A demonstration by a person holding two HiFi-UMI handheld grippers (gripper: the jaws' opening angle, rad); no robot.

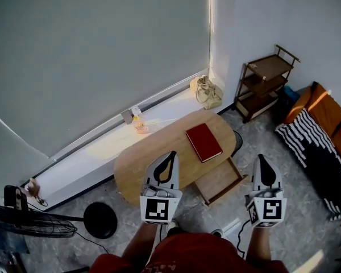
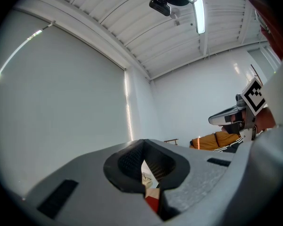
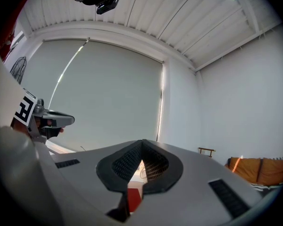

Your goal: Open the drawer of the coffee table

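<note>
The oval wooden coffee table stands below me with a red book on its top. Its drawer stands pulled out from the near side, showing a bare wooden bottom. My left gripper hangs over the table's near edge, jaws shut and holding nothing. My right gripper hovers to the right of the drawer, apart from it, also shut and bare. In the left gripper view the closed left gripper points level, with the red book seen below it. The right gripper view shows the right gripper the same way.
A dark wooden shelf stands at the back right, a tan bag and a small bottle on the window ledge. An orange sofa with a striped blanket lies at right. A fan and round black base stand at left.
</note>
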